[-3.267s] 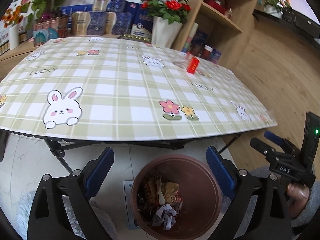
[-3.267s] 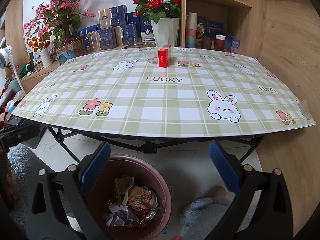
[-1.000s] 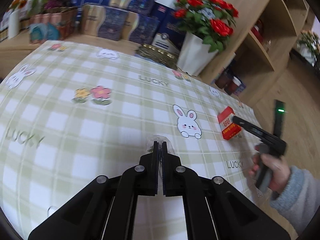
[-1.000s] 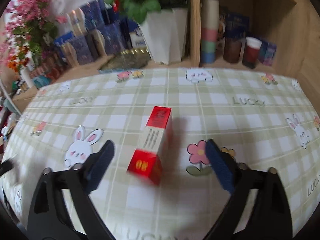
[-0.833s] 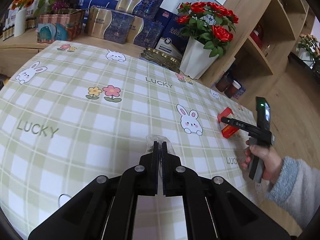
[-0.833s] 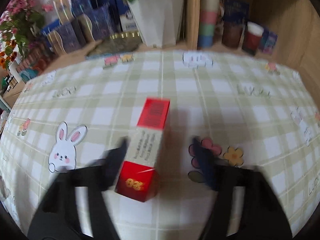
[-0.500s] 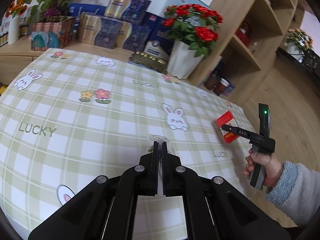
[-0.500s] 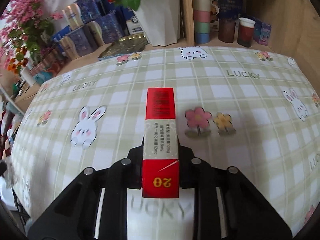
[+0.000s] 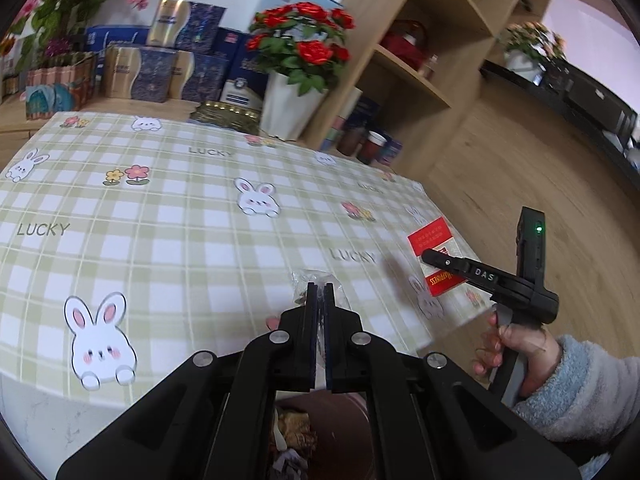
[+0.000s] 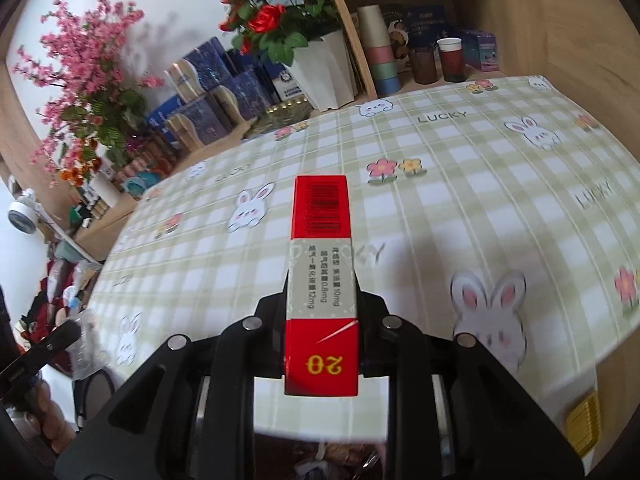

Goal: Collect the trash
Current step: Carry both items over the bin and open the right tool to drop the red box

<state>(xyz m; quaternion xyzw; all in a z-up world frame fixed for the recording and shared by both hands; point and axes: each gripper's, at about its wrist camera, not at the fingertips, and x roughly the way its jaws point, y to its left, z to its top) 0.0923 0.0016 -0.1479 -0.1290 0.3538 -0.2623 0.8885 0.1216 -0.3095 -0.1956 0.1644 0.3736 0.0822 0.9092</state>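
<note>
My left gripper (image 9: 319, 292) is shut on a clear plastic wrapper (image 9: 306, 280), held above the near edge of the checked table (image 9: 168, 248). Below it the brown trash bin (image 9: 344, 436) shows, with crumpled paper and wrappers inside. My right gripper (image 10: 322, 296) is shut on a red cigarette pack (image 10: 321, 264), held lengthwise over the table's front edge. The pack also shows in the left wrist view (image 9: 436, 256), gripped by the right gripper (image 9: 430, 258). The bin's inside shows dimly at the bottom of the right wrist view (image 10: 320, 460).
A white vase of red roses (image 9: 296, 80) and blue and gold boxes (image 9: 176, 64) stand behind the table. A wooden shelf unit (image 9: 408, 64) with cups stands at the back right. Wooden floor (image 9: 500, 176) lies to the right.
Both grippers have pulled back from the table toward its front edge with their loads; the bin has come into view under them. Earlier the right gripper closed on the red pack.
</note>
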